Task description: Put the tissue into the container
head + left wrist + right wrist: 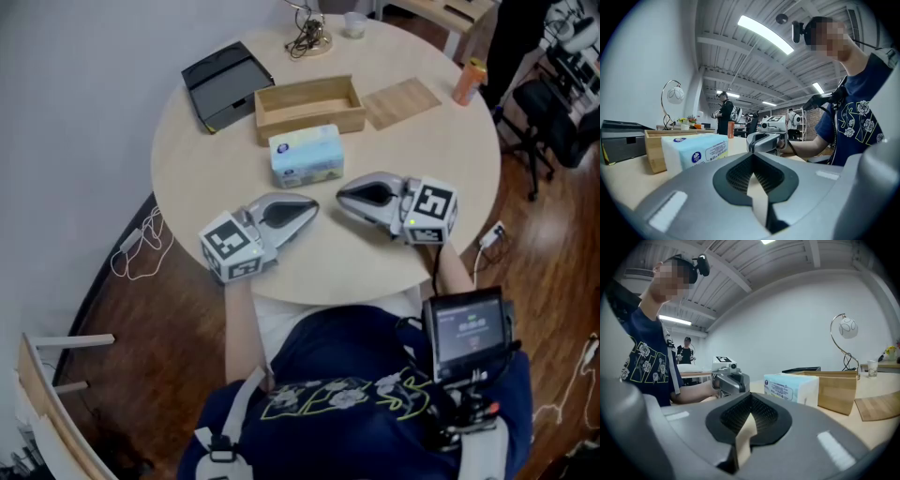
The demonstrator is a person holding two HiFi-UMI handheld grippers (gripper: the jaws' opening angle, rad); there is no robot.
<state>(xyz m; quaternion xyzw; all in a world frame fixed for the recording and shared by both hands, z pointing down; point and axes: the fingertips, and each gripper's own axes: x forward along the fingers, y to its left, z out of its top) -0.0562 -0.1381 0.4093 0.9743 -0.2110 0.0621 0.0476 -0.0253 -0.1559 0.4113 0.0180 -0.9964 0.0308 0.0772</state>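
A pale blue tissue pack point(306, 156) lies on the round table, just in front of an open wooden box point(309, 105). My left gripper point(314, 206) rests on the table at the near left, shut and holding nothing, its tip pointing right. Facing it from the right, my right gripper point(339, 196) also rests shut and holds nothing. Both tips lie a short way in front of the pack. The left gripper view shows the tissue pack point(693, 151) at the left and the wooden box point(654, 147) behind it. In the right gripper view the tissue pack point(791, 387) stands before the wooden box point(836, 390).
A black tray point(223, 84) sits at the table's far left. A wooden lid point(401, 101) lies right of the box, an orange bottle point(468, 82) near the right edge, a lamp base point(307, 37) and a small cup point(353, 25) at the back. The table edge point(309, 298) is close to me.
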